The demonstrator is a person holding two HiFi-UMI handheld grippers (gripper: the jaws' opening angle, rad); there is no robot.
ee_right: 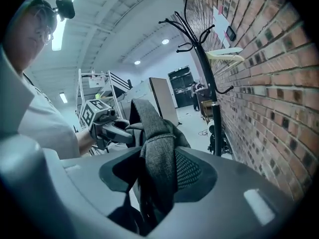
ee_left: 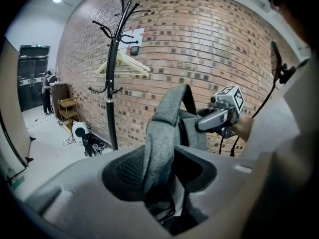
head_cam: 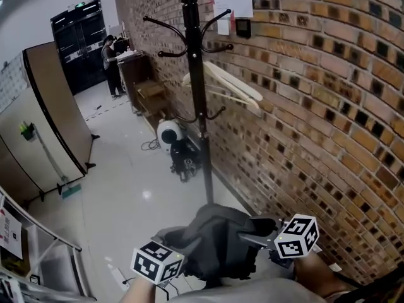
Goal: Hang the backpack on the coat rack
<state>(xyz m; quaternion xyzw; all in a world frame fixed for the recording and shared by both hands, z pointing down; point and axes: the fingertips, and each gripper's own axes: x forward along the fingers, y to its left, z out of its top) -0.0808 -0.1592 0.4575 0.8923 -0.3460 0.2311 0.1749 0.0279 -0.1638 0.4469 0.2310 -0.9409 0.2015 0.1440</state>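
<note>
Two hand-held grippers carry one dark grey fabric backpack (head_cam: 218, 245) between them, low and close to the person, in front of the base of one tall black metal coat rack (head_cam: 197, 74) with curved hooks. The backpack is not yet on any hook and hangs apart from the pole. The left gripper (head_cam: 183, 250) has its two jaws clamped on one grey woven shoulder strap (ee_left: 164, 128), which rises upright out of the gap between them. The right gripper (head_cam: 247, 238) has its two jaws pressed on a second grey strap (ee_right: 157, 138), folded over and bunched in the gap. Each gripper bears one cube with square black-and-white markers, two cubes in all. One pale wooden clothes hanger (head_cam: 224, 84) hangs on the rack; I cannot tell whether a second lies behind it. The rack stands just beside the red-brown brick wall (head_cam: 315, 106). One white-and-black round machine (head_cam: 169, 132) sits on the floor near the rack's foot. One beige folding partition (head_cam: 50, 118) stands at the left, and one person (head_cam: 112, 65) stands far off by a wooden cabinet
</note>
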